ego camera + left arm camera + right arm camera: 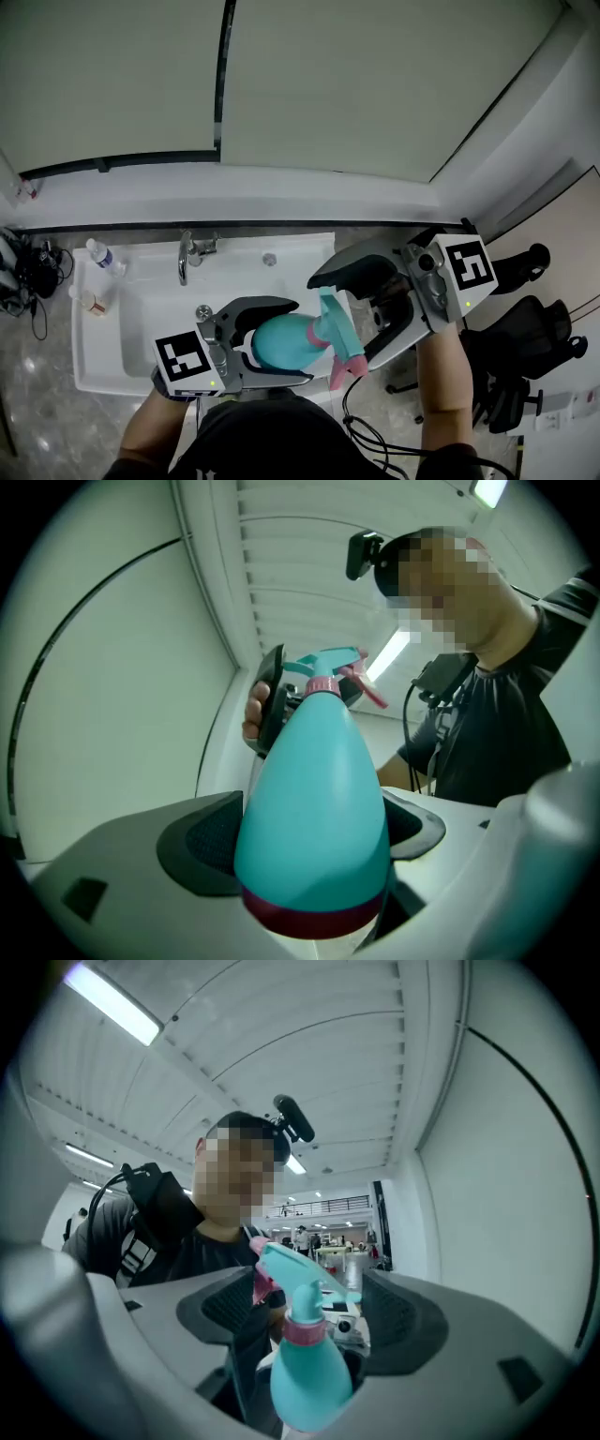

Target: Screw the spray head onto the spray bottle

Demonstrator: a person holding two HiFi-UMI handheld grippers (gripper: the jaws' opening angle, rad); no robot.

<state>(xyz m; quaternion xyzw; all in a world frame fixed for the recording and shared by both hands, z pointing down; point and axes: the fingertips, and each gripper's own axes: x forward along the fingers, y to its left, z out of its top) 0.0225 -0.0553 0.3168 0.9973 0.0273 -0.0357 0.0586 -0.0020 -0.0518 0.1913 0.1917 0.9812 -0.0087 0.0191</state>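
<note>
Can't see the thread joint: buried under the pink collar, so no telling how far seated. Can't see the spray bottle's base from the head view either, tucked behind the left gripper; only showing as a dark red band in the left gripper view. Also losing part of the spray head behind black jaws in that view.

Reading the left gripper as clamped on the bottle's wide body, 2 pads pressed on opposite flanks. Reading the right gripper as spread wide, straddling the spray head with a gap on each side, gripping nothing. Seeing the pink trigger close to 1 pad, contact unclear.

Holding the bottle in the air over the sink's front right corner, well clear of the faucet. Lying about level, long axis running along the sink's front edge, base toward the sink's left, head toward its right. Carrying the trigger on the side toward the person, away from the sink's back wall.
</note>
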